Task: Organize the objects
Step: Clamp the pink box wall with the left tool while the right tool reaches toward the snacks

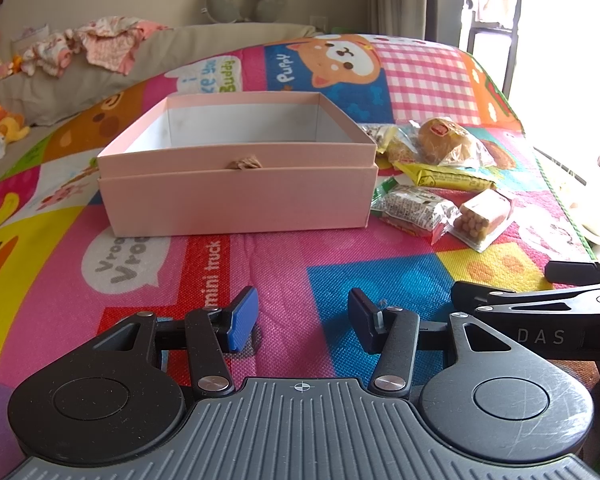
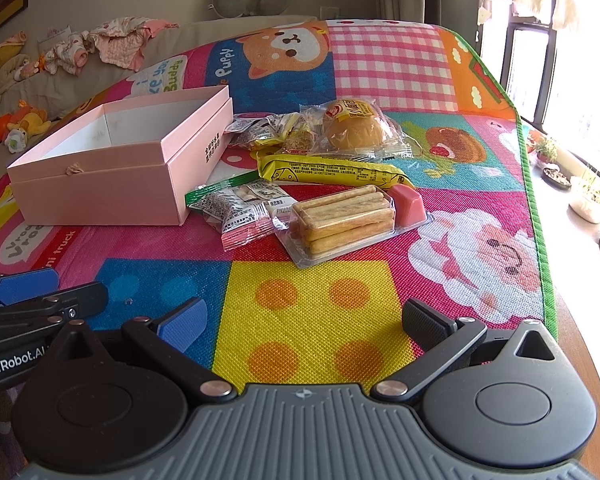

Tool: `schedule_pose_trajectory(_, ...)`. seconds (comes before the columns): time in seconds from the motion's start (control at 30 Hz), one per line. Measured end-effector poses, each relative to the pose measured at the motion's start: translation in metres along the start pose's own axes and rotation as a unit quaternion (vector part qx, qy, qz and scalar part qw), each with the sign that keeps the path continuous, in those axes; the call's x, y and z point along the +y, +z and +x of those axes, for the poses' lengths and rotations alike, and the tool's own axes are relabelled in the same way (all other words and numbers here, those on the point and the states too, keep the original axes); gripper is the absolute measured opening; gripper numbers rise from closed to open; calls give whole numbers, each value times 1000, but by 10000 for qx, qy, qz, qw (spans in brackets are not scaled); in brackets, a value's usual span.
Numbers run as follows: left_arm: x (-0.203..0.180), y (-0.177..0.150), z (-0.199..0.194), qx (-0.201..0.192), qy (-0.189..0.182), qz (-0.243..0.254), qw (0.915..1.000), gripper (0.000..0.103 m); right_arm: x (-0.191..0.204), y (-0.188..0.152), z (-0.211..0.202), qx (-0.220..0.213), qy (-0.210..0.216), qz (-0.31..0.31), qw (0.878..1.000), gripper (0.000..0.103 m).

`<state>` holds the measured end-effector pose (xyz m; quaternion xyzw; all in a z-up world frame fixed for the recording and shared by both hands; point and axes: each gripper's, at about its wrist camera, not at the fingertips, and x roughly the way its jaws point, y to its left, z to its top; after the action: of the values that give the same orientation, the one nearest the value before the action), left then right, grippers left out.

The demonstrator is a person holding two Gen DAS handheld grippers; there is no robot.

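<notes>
An open, empty pink box (image 1: pixel 236 184) sits on the colourful play mat; it also shows in the right wrist view (image 2: pixel 100 192). Right of it lies a pile of wrapped snacks: a biscuit-stick tray (image 2: pixel 344 218), a yellow bar (image 2: pixel 332 170), a bun in a bag (image 2: pixel 356 126), and small printed packets (image 2: pixel 240 204). The same pile appears in the left wrist view (image 1: pixel 432 184). My left gripper (image 1: pixel 303 320) is open and empty, low over the mat in front of the box. My right gripper (image 2: pixel 304 320) is open wide and empty, in front of the snacks.
The mat (image 2: pixel 312 320) ends at a green edge (image 2: pixel 540 240) on the right, with potted plants (image 2: pixel 580 192) beyond. A beige sofa with clothes (image 2: pixel 100 44) and plush toys (image 2: pixel 20 124) lies behind and left. The right gripper's arm (image 1: pixel 540 308) reaches beside my left gripper.
</notes>
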<state>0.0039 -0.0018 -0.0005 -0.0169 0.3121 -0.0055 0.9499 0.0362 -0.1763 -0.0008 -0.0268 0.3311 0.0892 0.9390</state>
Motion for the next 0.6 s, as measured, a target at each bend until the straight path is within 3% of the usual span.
schedule_pose_trajectory(0.17, 0, 0, -1, -1, -3, -4, 10000, 55, 1, 0, -1, 1, 69, -66, 10000, 103)
schedule_pose_trajectory(0.6, 1, -1, -3, 1, 93, 67, 9999, 55, 1, 10, 2, 505, 218, -278, 9981, 103)
